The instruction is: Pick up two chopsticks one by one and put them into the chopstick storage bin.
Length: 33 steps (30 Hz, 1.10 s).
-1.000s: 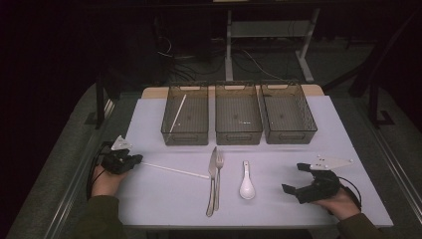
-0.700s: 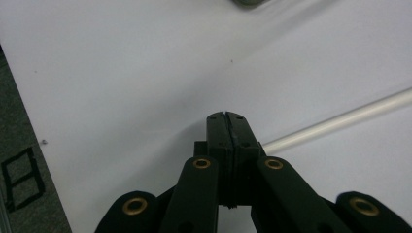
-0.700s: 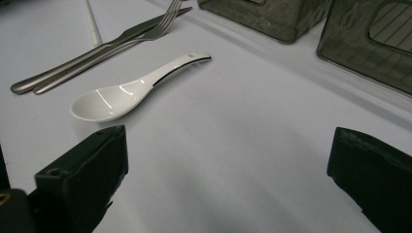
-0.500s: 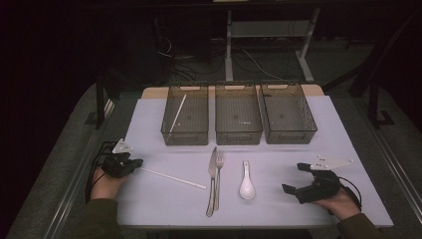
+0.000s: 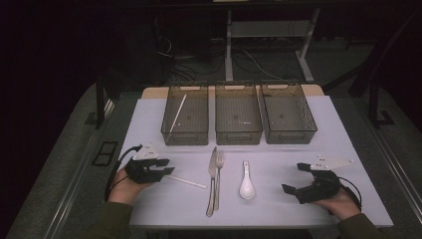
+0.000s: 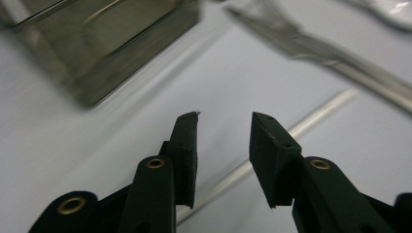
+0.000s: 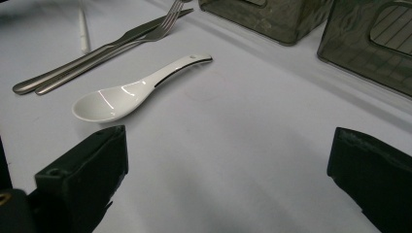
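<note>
Lying flat on the white table (image 5: pixel 298 149), the thin white plastic chopstick (image 5: pixel 191 182) ran from under the left tool (image 5: pixel 166 172) toward the knife and fork, its far tip pointing rightward and slightly nearer the person. That tool's jaws, having just been opening, stood part-way apart above the stick, which passed beneath them in the left gripper view (image 6: pixel 311 121); nothing was gripped. Just beyond lay a steel table knife (image 5: pixel 212 179) and steel fork (image 5: pixel 218 177), then a white ceramic soup spoon (image 5: pixel 247 182). The right tool (image 5: pixel 297 178) rested wide open, empty.
</note>
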Each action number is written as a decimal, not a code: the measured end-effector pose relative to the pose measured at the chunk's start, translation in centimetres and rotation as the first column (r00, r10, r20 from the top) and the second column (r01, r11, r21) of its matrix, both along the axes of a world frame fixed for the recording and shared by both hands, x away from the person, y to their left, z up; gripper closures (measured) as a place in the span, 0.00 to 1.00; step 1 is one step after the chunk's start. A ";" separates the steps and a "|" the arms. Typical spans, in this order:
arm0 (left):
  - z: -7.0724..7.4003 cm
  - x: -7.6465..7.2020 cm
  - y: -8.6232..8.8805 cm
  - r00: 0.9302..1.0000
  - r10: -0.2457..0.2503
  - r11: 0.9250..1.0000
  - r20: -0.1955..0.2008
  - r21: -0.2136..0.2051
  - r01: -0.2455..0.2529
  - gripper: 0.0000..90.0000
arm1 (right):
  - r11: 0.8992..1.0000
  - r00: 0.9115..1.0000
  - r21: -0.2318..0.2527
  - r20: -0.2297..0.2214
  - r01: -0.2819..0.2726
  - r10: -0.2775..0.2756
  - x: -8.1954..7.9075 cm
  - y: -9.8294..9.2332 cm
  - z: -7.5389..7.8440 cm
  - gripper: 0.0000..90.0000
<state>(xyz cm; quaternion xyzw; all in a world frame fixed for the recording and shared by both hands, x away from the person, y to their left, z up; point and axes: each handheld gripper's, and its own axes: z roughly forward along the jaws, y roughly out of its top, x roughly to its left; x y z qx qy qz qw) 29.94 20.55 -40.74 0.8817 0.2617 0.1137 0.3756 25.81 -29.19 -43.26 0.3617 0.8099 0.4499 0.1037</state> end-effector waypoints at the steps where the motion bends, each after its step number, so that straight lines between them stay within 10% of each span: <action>1: 0.0 -0.2 -0.8 1.000 -0.026 1.000 -0.001 -0.014 0.026 0.67 | 1.000 1.000 0.000 0.000 0.000 0.000 0.0 0.0 0.0 0.01; 10: -1.2 -1.2 -5.9 0.976 -0.216 0.976 -0.031 0.007 0.216 0.67 | 1.000 1.000 -0.001 -0.001 -0.001 0.001 0.0 0.0 0.0 0.01; 20: -3.3 -0.6 -7.3 0.964 -0.257 0.961 -0.065 0.091 0.262 0.72 | 1.000 1.000 -0.001 -0.001 -0.002 0.002 0.0 0.1 0.0 0.01; 33: -3.4 -0.6 -7.3 0.964 -0.258 0.962 -0.068 0.076 0.263 0.83 | 1.000 1.000 0.001 -0.003 -0.003 0.003 0.0 0.1 0.0 0.01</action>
